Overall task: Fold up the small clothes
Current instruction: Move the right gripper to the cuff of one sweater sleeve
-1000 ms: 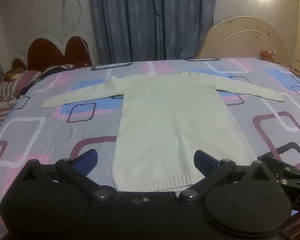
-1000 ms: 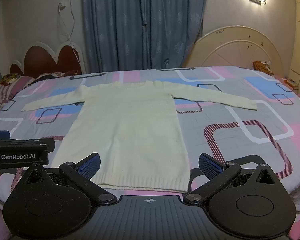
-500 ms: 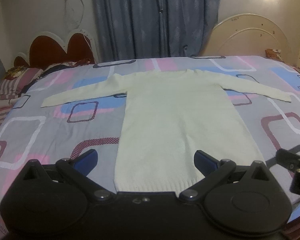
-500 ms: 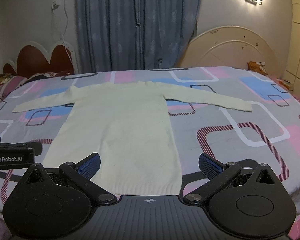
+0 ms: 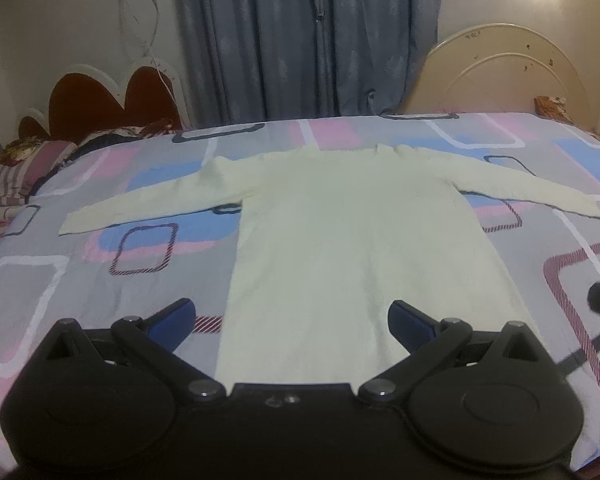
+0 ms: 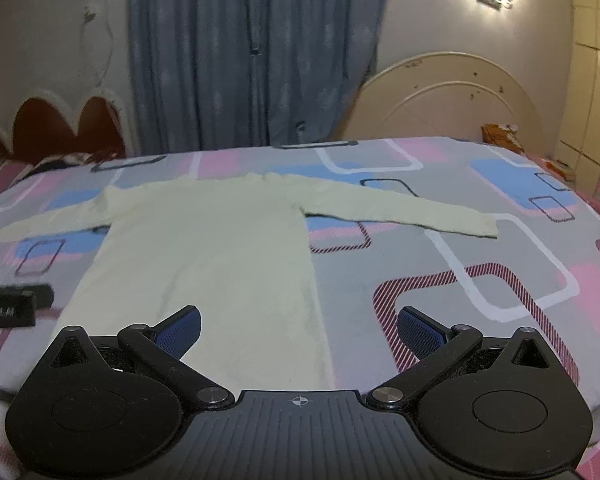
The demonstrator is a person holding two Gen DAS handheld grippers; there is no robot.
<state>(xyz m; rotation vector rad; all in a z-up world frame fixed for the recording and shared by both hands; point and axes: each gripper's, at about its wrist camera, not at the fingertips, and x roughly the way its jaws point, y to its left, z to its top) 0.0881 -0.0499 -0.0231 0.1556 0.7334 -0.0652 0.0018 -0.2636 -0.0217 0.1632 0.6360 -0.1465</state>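
i have a cream knit sweater [image 5: 340, 240] lying flat on the patterned bedspread [image 5: 60, 280], both sleeves stretched out to the sides and its collar pointing toward the blue curtains [image 5: 300, 40]. the hem end lies nearest to me. my left gripper [image 5: 292, 316] hovers over that hem end with its blue-padded fingers spread wide, holding nothing; the sweater's lower body shows between them. my right gripper [image 6: 298, 324] is also spread wide and empty, one finger over the sweater's lower right edge and the other over bare bedspread beside it. in the right wrist view the sweater [image 6: 204, 256] sits left of centre, and a black part of the left tool shows at the left edge. relative to the sweater, a dark red scalloped headboard [image 5: 100, 100] stands beyond the left sleeve, and a cream arched board [image 6: 440, 96] beyond the right sleeve.
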